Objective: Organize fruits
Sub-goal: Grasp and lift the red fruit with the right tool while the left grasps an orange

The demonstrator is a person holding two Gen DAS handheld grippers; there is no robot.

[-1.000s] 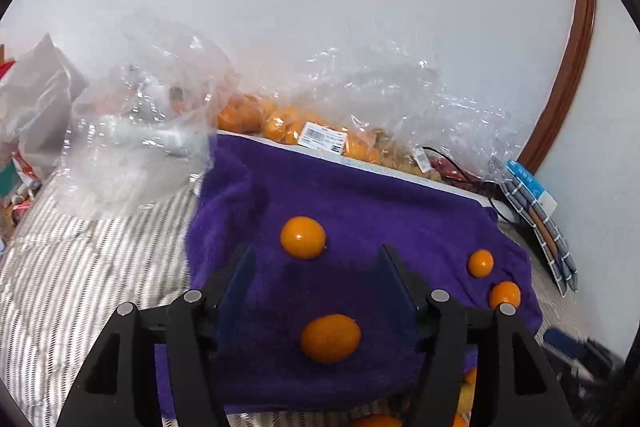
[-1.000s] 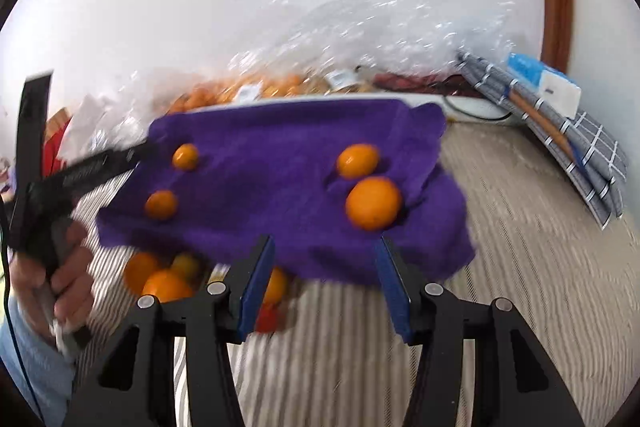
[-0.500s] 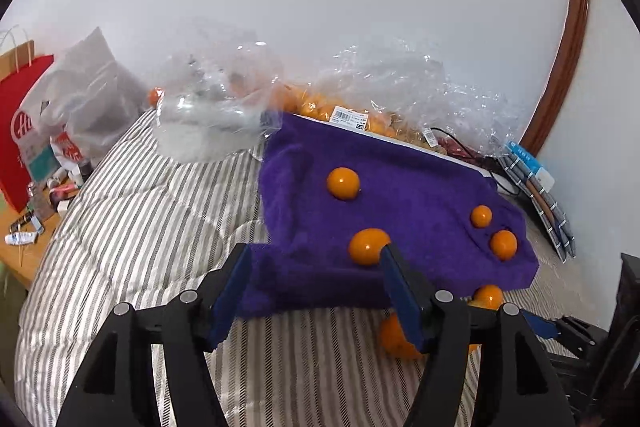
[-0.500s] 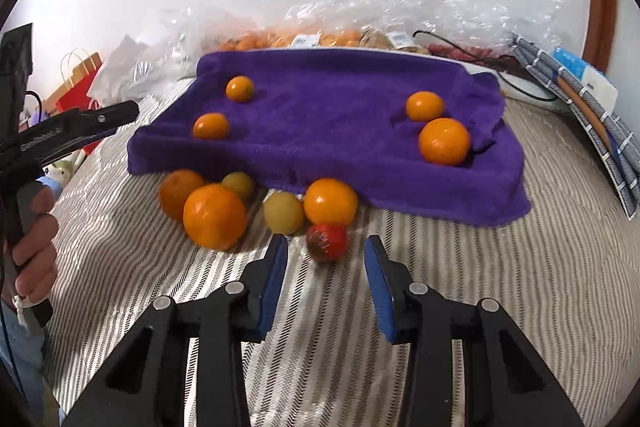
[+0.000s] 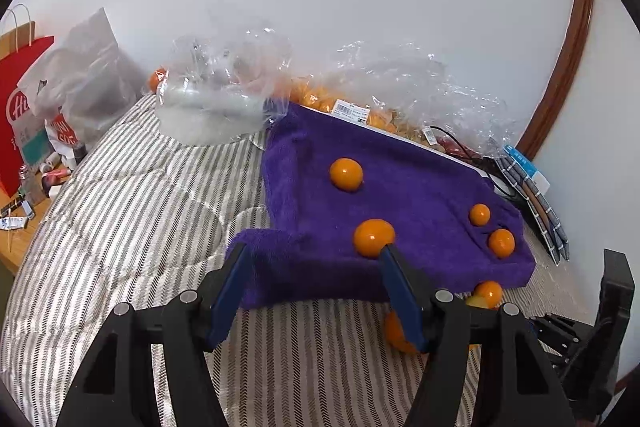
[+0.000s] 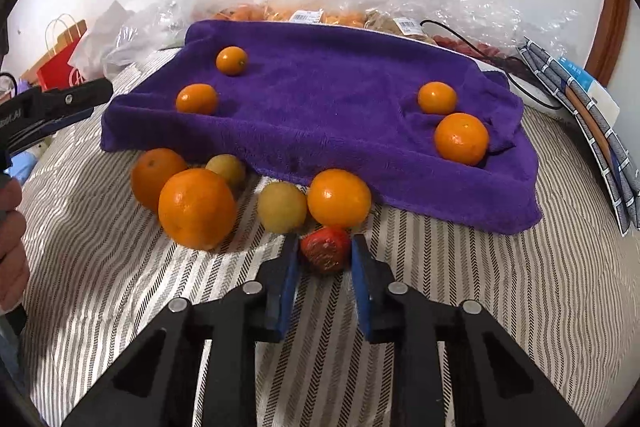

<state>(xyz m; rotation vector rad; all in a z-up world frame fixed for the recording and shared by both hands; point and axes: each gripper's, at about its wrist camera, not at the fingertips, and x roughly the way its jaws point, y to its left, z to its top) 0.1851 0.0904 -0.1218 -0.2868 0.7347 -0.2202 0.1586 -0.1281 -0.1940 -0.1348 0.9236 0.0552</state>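
Note:
A purple towel point(image 6: 320, 99) lies on the striped bed with several small oranges on it, such as one at the right point(image 6: 461, 138). In front of it lie loose fruits: a big orange point(image 6: 196, 207), another orange point(image 6: 338, 197), two yellow fruits point(image 6: 281, 206) and a small red fruit point(image 6: 325, 250). My right gripper point(image 6: 325, 253) has its jaws close around the red fruit on the bed. My left gripper point(image 5: 316, 263) is open and empty over the towel's point(image 5: 400, 195) front left edge, next to an orange point(image 5: 373, 237).
Clear plastic bags point(image 5: 224, 95) with packed oranges point(image 6: 304, 15) lie behind the towel by the wall. A red paper bag point(image 5: 20, 107) and small items stand at the left. A checked cloth and box point(image 6: 580, 115) lie at the right. The striped bedspread point(image 5: 120, 219) spreads left.
My right gripper has come down and forward to the red fruit and narrowed around it. My left gripper has pulled back from over the towel to its front edge.

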